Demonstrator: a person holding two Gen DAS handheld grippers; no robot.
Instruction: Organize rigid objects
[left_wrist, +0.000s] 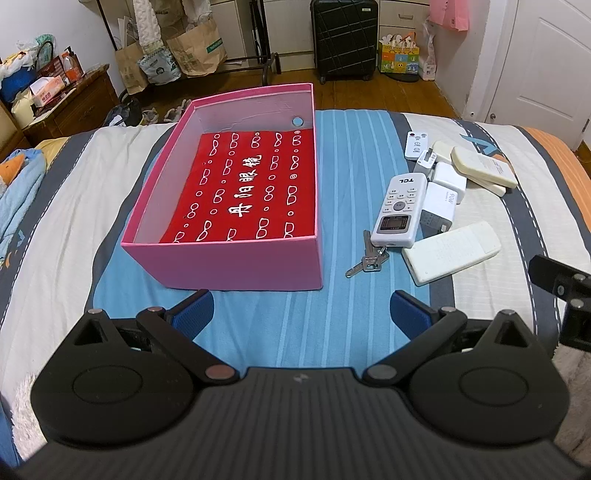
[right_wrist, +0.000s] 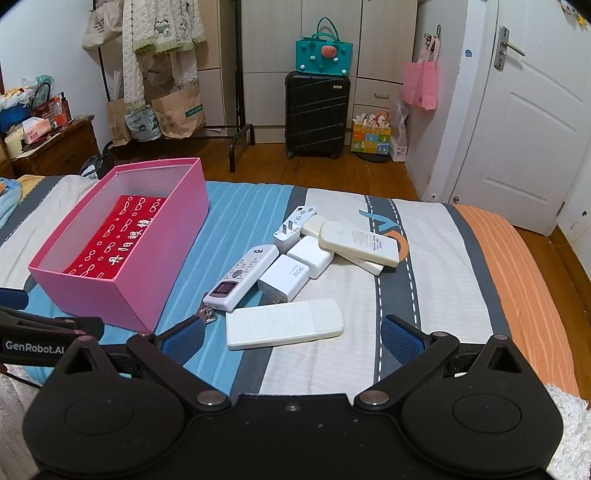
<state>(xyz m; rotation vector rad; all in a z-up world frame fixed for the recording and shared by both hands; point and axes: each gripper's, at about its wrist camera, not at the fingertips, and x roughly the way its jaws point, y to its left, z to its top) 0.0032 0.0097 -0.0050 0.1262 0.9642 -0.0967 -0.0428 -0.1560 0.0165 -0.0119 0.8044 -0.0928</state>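
Big pink cardboard box (left_wrist: 236, 258) on striped bed (right_wrist: 480, 295), only red cloth inside. White plastic remotes (right_wrist: 284, 326), white square chargers (right_wrist: 284, 277), metal keys (left_wrist: 364, 262) lie beside box, none packed. Left claw (left_wrist: 301, 314) wide open, empty. Right claw (right_wrist: 290, 338) wide open, near closest remote. All sorting left.

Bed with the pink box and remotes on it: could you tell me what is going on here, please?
A person holds two claws over the bed, both open and holding nothing. The pink box holds only a red cloth so far. The remotes, chargers and keys lie in a loose cluster beside the box, untouched. The right claw hovers nearest the closest remote; the left claw sits just in front of the box.
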